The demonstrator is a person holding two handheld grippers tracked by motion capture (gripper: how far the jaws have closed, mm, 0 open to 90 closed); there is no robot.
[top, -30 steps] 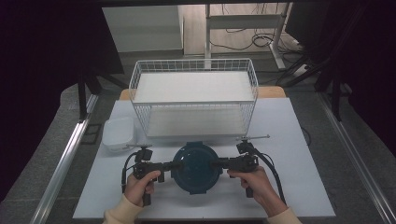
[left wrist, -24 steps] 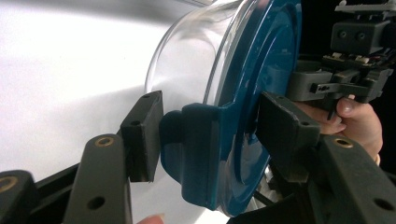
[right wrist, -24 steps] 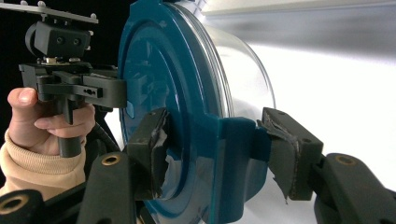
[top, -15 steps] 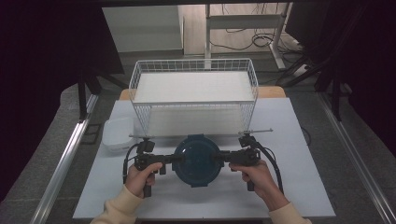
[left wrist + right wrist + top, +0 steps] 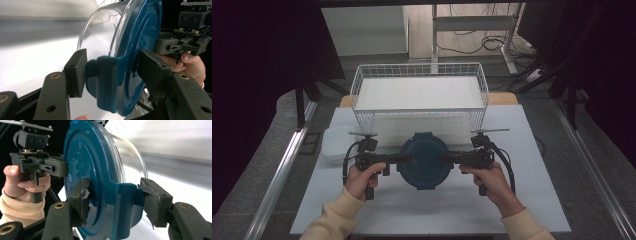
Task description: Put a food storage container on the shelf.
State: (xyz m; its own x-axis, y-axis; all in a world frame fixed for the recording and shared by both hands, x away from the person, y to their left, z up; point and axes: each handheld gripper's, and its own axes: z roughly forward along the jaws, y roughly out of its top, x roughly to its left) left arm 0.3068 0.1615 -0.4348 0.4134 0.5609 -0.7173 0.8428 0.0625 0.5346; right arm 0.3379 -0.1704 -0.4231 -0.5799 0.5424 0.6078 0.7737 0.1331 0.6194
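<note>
A round clear plastic tub with a dark teal clip-on lid [image 5: 424, 160] sits between both tools. The left gripper [image 5: 110, 75] and right gripper [image 5: 113, 200] each clamp a lid latch tab. It looks light, rigid and slick; those tabs seem the surest hold.

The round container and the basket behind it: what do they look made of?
Container lid: teal plastic by the look, glossy, with moulded clip tabs that each hand-held gripper clamps. Container body: clear and shiny with wall reflections, plastic or glass, hard to tell. Basket: thin white wire grid, probably coated metal.

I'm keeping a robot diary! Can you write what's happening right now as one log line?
left tongs: shut on container lid tab | right tongs: shut on opposite tab | blue-lidded clear container: held in front of wire basket
</note>
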